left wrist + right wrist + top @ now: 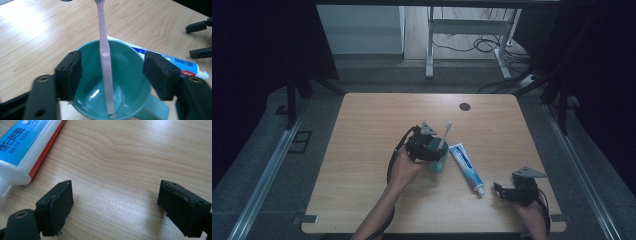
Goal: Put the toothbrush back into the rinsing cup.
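Black jaws of the left gripper (111, 75) low in the left gripper view, spread wide, one on each side of the green cup (112, 82), pinching nothing. Between them, not touching either one, the pink toothbrush (105, 57), standing in the cup and leaning on the far rim, likely just dropped in to stay. Seen from high up, middle of the frame: cup (438, 162) on the table (362, 150), brush head (448, 125) poking up. Just right of the cup, flat on the wood, the toothpaste tube (466, 167). Lower right of the frame, the right gripper (498, 190), jaws spread over bare table, holding nothing, close to the tube's cap, maybe waiting to grab it.
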The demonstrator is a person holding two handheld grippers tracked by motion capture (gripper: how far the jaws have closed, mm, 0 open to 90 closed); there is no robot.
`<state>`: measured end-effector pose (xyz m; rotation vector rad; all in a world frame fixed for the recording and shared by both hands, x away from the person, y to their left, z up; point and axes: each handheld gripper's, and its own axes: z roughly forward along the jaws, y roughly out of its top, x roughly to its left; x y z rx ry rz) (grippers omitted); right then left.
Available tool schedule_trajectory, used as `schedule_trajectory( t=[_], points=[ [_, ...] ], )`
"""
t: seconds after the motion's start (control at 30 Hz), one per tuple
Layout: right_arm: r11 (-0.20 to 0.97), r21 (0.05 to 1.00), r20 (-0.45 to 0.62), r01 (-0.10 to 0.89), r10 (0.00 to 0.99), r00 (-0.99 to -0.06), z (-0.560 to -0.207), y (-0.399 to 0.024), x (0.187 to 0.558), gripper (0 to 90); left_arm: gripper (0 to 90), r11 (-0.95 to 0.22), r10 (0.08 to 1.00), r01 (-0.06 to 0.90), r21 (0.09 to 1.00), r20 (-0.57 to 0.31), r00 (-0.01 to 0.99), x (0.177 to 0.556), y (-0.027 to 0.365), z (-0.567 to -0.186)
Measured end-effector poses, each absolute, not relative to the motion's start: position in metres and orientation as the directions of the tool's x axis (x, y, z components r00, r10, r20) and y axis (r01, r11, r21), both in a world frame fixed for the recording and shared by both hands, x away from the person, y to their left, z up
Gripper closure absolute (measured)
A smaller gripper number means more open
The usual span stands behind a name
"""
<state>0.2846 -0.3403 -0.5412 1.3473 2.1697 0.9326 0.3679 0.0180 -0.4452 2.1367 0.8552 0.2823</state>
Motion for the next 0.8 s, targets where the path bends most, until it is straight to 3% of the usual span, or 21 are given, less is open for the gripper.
schedule_trajectory(
  t=[0.37,0.8],
  points=[
    [0.305,0.727,-0.002,0.615,0.897,-0.442,-0.541,-0.34,0.285,12.9,14.5,-0.455,0.652,0.486,0.746,-0.091,0.752,0.362,0.03,-0.446],
    [0.305,0.726,-0.002,0.616,0.897,-0.442,-0.541,-0.34,0.285,12.9,3.3,-0.459,0.647,0.476,0.751,-0.085,0.758,0.351,0.045,-0.445]
  ],
)
